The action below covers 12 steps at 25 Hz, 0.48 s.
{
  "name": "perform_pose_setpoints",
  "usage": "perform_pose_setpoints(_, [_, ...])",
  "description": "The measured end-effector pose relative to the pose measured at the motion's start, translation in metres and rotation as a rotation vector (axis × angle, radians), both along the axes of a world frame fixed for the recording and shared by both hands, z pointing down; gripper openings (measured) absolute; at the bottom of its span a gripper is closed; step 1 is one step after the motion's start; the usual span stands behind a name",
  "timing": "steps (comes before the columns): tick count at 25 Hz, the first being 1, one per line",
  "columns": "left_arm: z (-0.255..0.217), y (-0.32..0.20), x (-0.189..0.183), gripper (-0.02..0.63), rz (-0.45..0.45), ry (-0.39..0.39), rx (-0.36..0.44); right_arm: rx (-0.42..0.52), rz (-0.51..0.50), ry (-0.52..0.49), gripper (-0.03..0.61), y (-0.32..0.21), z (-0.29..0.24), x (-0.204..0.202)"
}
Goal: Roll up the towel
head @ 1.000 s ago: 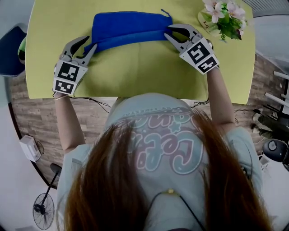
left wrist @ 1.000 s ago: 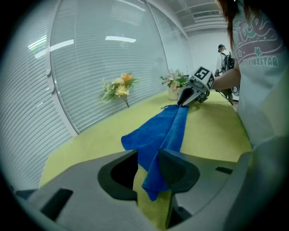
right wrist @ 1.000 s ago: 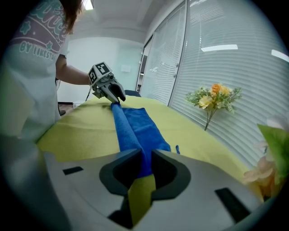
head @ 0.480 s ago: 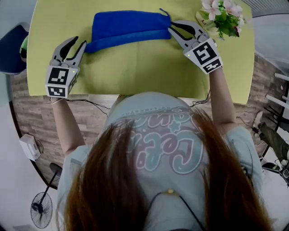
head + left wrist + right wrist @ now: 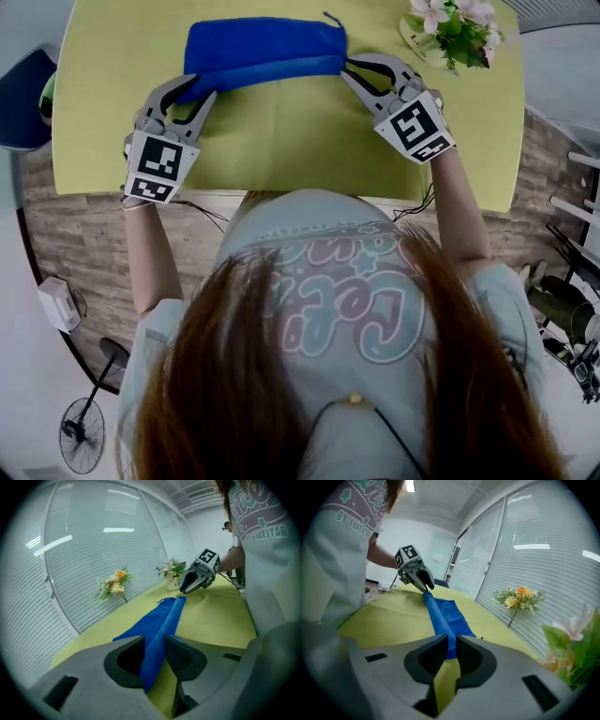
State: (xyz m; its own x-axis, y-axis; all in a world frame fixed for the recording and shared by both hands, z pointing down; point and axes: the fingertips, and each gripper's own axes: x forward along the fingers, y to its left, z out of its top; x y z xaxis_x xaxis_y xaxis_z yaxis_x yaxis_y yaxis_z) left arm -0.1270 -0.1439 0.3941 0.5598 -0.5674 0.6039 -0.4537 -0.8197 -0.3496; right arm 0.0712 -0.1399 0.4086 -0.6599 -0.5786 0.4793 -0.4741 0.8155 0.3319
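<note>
**Desk:** Where is the blue towel (image 5: 262,42) in this one?

**Photographer:** It lies across the far half of the yellow-green counter (image 5: 281,141). Its near long edge is curled into a slim roll running from one tool to the other.

**Desk:** And the tools?

**Photographer:** The left tool (image 5: 194,90) is clamped on the roll's left end. Its own view shows blue cloth filling the gap between the two grey jaws. The right tool (image 5: 348,69) is clenched on the right end (the narrower grip of the two), with the roll pinched between its jaws too.

**Desk:** Is the roll lifted off the counter?

**Photographer:** I can't tell from above. The unrolled part behind it lies flat on the surface.

**Desk:** Anything else in shot?

**Photographer:** Pink-and-white flowers (image 5: 455,28) stand at the counter's far right corner, just beyond the right tool. A yellow-and-orange bouquet (image 5: 518,597) shows by the slatted blinds (image 5: 93,550) past the counter's far edge. The person (image 5: 328,309), in a pale printed T-shirt, is at the near edge with both arms stretched forward.
</note>
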Motion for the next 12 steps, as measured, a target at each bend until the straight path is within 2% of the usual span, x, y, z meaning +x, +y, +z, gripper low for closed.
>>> perform_pose_setpoints(6, [0.022,0.009,0.024,0.117,0.062,-0.073,-0.018,0.015,-0.057,0.134,0.058,0.007,0.022,-0.005])
perform_pose_setpoints(9, [0.033,0.009,0.025,0.117,0.076,-0.138,-0.021,-0.004,-0.072,0.161,0.058,0.006,0.028,-0.006])
perform_pose_setpoints(12, [0.038,0.007,0.023,0.117,0.072,-0.158,-0.035,-0.018,-0.082,0.177,0.066,0.006,0.031,-0.006])
